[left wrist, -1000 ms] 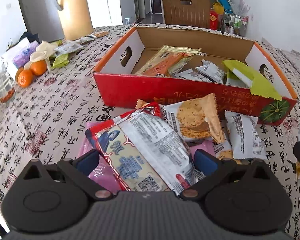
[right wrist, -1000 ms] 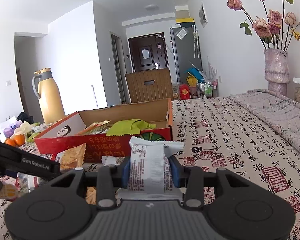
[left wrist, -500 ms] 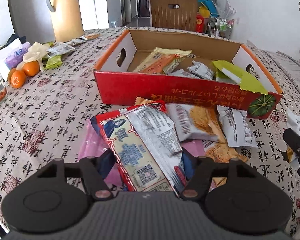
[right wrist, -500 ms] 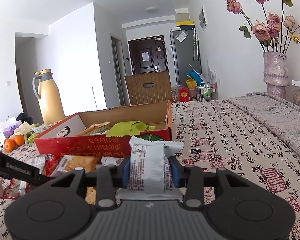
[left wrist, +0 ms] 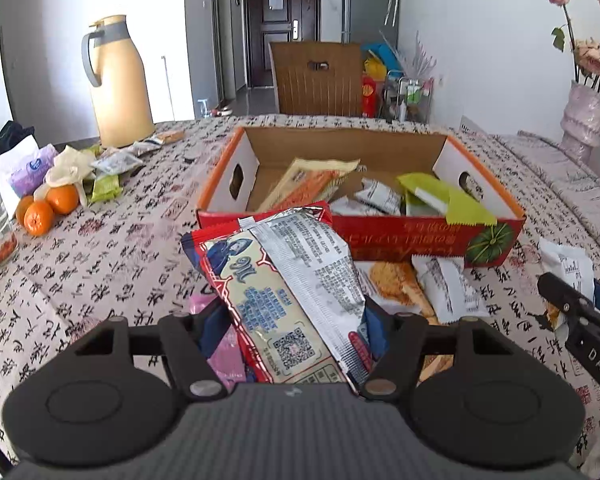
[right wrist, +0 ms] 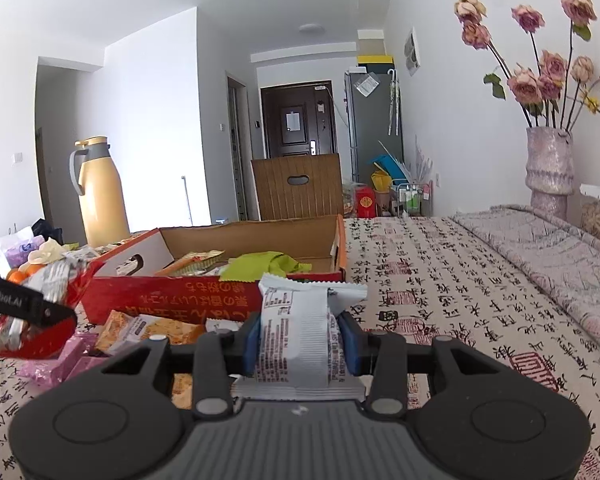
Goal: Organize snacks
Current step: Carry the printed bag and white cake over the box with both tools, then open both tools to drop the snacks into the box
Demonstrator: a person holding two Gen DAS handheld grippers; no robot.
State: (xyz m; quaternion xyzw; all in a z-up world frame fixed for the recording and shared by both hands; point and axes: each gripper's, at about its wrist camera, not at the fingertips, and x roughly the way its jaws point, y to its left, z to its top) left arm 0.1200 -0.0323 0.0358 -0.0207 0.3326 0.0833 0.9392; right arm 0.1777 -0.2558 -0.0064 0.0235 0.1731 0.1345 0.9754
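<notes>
Left jaws now clamping red packet (left wrist: 284,296), lifted

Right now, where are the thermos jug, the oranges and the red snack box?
thermos jug (left wrist: 118,92), left wrist view, middle of its body.
oranges (left wrist: 62,199), left wrist view, peel of one orange.
red snack box (left wrist: 396,234), left wrist view, its front wall.

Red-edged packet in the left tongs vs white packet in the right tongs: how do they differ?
The red-edged packet is large and long, with red trim, silver back and a QR code; the white packet is small and plain white with dark print. The red-edged one spreads its tongs wider. Both are sealed snacks, each clamped between blue pads.
</notes>
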